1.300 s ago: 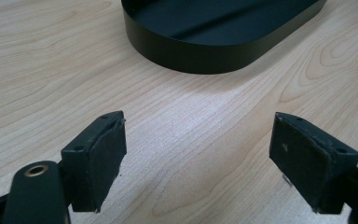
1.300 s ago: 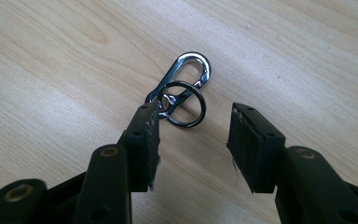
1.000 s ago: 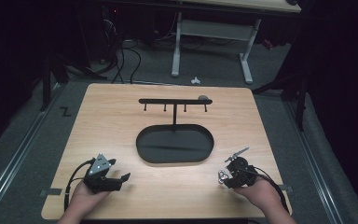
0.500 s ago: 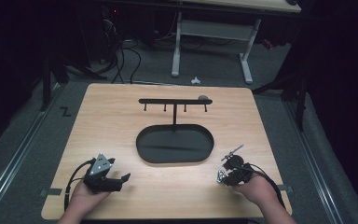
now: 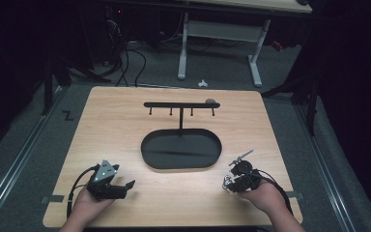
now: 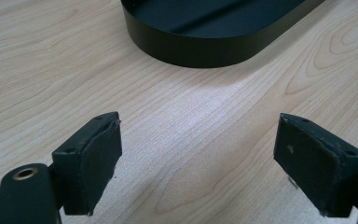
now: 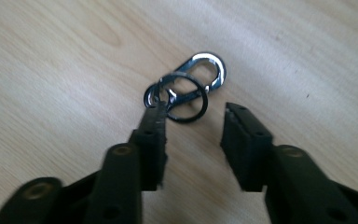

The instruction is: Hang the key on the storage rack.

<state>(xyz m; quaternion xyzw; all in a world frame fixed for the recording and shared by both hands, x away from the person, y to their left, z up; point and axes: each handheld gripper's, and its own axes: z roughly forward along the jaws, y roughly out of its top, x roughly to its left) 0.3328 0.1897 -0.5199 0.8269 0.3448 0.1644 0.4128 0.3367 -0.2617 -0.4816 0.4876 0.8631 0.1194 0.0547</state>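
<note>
The right gripper, jaws just reopened and empty, has the key ring with carabiner just beyond its fingertips; long axis slanting up-right.

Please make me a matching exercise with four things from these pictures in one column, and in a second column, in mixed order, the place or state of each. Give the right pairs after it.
Things:
1. keyring with carabiner
2. oval black tray
3. left gripper
4. hook bar

Places or states:
A. stands on a post at the tray's far side
B. open over bare wood, nothing between the jaws
C. lies on the wood just ahead of the right gripper
D. lies in the middle of the table

Pairs: 1-C, 2-D, 3-B, 4-A
</note>
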